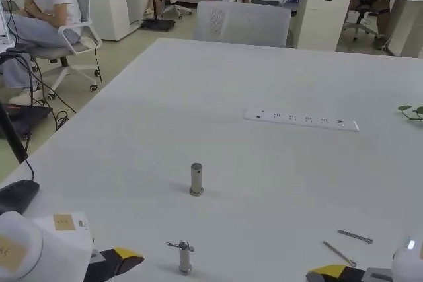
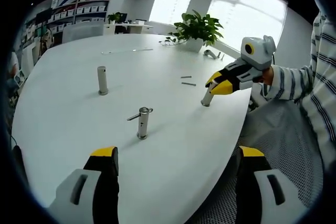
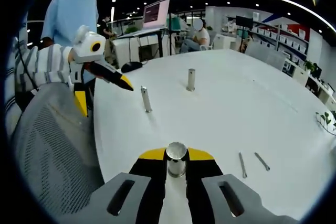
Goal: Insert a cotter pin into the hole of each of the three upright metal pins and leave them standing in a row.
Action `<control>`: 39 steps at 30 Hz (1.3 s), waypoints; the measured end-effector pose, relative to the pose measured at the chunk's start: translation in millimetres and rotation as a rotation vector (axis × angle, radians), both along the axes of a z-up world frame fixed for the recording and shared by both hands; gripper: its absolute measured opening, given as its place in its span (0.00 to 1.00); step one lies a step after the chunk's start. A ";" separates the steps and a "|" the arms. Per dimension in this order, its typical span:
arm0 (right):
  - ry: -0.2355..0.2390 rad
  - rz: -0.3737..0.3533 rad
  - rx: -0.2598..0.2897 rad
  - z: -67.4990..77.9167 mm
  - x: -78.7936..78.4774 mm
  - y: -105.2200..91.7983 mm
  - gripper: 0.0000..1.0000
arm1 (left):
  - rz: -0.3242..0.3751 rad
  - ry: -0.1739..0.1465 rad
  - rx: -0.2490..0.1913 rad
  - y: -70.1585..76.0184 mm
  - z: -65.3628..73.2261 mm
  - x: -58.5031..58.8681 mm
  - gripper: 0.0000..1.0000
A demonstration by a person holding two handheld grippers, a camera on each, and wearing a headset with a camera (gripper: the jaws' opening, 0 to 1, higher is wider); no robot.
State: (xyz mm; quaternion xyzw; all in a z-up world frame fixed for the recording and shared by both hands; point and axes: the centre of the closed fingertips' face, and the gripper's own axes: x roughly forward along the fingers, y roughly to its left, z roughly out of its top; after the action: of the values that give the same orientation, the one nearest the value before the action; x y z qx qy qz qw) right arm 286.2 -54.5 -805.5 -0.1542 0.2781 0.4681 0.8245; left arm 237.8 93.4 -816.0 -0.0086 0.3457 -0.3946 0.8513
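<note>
Steel third pin (image 3: 176,164) clamped in the right gripper's (image 3: 177,157) closed jaws at the table's (image 1: 264,84) near edge — I'd set it dead upright, in line with the fitted pin (image 1: 185,257) and bare pin (image 1: 196,179) — left gripper (image 2: 177,153) gaping, empty, loose cotter pins (image 1: 355,236) close by.

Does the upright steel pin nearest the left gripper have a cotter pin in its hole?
In: a thin metal cotter pin crosses the top of the upright steel pin, sticking out sideways.

Upright pins (image 1: 196,179) satin grey metal — table (image 1: 264,84) matt white, smooth, faintly reflective.
</note>
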 end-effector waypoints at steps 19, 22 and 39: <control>0.018 -0.023 0.019 -9.6 -12.0 8.7 0.12 | -0.004 -0.005 0.005 -1.5 2.1 0.7 0.93; 0.017 -0.025 0.021 -10.9 -13.0 9.6 0.12 | -0.004 0.002 0.004 -1.8 1.4 -0.6 0.93; 0.017 -0.035 0.024 -19.3 -14.2 11.2 0.13 | -0.010 0.004 0.012 -2.3 1.2 0.0 0.93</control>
State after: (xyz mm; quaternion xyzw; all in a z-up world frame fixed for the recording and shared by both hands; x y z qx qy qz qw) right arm 271.9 -43.3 -824.9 -0.1356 0.2821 0.4581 0.8320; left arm 237.8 91.1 -814.8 -0.0027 0.3498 -0.3966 0.8487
